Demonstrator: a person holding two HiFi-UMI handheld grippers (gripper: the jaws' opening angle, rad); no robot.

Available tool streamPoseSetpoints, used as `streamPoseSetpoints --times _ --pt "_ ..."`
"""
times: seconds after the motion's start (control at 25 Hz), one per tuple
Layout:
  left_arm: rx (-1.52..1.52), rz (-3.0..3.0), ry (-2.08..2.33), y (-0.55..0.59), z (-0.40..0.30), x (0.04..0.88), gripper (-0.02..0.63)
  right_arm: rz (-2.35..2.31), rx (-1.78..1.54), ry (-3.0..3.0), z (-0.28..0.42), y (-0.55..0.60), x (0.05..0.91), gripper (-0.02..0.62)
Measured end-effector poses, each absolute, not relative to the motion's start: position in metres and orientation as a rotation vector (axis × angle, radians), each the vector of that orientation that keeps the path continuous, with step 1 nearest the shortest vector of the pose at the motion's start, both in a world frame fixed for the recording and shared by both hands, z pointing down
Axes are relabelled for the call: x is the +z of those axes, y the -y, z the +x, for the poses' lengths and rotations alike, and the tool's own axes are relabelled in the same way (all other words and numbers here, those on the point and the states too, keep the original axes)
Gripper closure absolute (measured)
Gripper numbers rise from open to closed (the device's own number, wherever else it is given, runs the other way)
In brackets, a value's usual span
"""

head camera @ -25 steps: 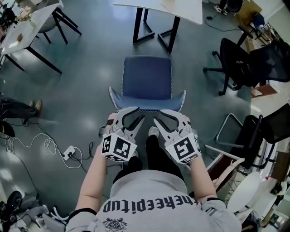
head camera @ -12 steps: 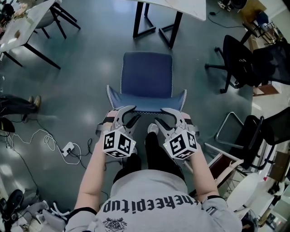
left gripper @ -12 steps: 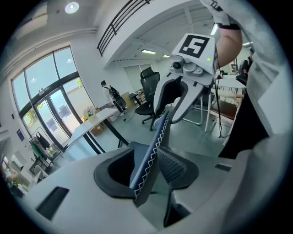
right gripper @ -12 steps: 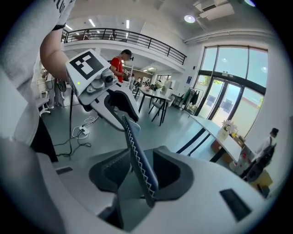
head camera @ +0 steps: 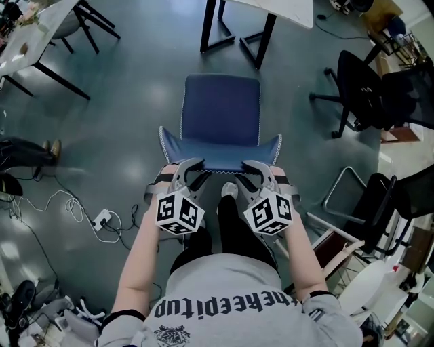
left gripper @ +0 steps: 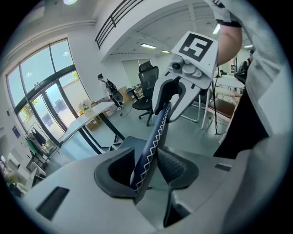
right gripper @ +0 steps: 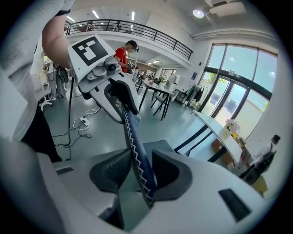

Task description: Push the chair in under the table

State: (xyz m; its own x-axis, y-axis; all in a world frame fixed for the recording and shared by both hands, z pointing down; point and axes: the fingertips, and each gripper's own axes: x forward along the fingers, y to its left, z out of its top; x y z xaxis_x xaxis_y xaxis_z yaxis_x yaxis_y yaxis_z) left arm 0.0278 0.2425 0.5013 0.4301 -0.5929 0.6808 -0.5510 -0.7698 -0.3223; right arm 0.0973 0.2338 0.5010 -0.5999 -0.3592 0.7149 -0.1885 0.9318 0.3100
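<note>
**Chair** (head camera: pixel 222 108) — blue upholstered seat and backrest (head camera: pixel 220 157) with white zigzag stitching along the edge. It stands on the grey floor (head camera: pixel 122 122) directly in front of the person. The seat faces the table, and its far edge sits just short of the black table legs (head camera: pixel 237 37). The seat is not under the white tabletop (head camera: pixel 285 8).

**Left gripper** (head camera: pixel 184 171) — at the left end of the backrest's top edge, pointing down and forward. Its fingers (left gripper: pixel 114 172) have just been opening and stand released. The stitched edge runs between them and lies against one pad, with a gap to the other.

**Right gripper** (head camera: pixel 258 172) — at the right end of the same edge. Its fingers (right gripper: pixel 168 172) have just opened wide, then drawn in slightly. They are released and not clamped — the backrest edge passes between them with a gap on one side.

**Surroundings**
- Black office chairs (head camera: pixel 359 88) stand well apart to the right.
- A second tabletop (head camera: pixel 37 30) is at the upper left.
- A white cable (head camera: pixel 74 213) trails across the floor at the left.
</note>
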Motion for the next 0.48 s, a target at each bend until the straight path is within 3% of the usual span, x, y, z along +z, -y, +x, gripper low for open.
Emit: streamPoseSetpoints --times 0.48 --pt "-1.343 -2.578 -1.028 -0.2335 0.0319 0.4992 0.465 0.412 -0.297 2.208 0.1012 -0.2246 0.4988 0.474"
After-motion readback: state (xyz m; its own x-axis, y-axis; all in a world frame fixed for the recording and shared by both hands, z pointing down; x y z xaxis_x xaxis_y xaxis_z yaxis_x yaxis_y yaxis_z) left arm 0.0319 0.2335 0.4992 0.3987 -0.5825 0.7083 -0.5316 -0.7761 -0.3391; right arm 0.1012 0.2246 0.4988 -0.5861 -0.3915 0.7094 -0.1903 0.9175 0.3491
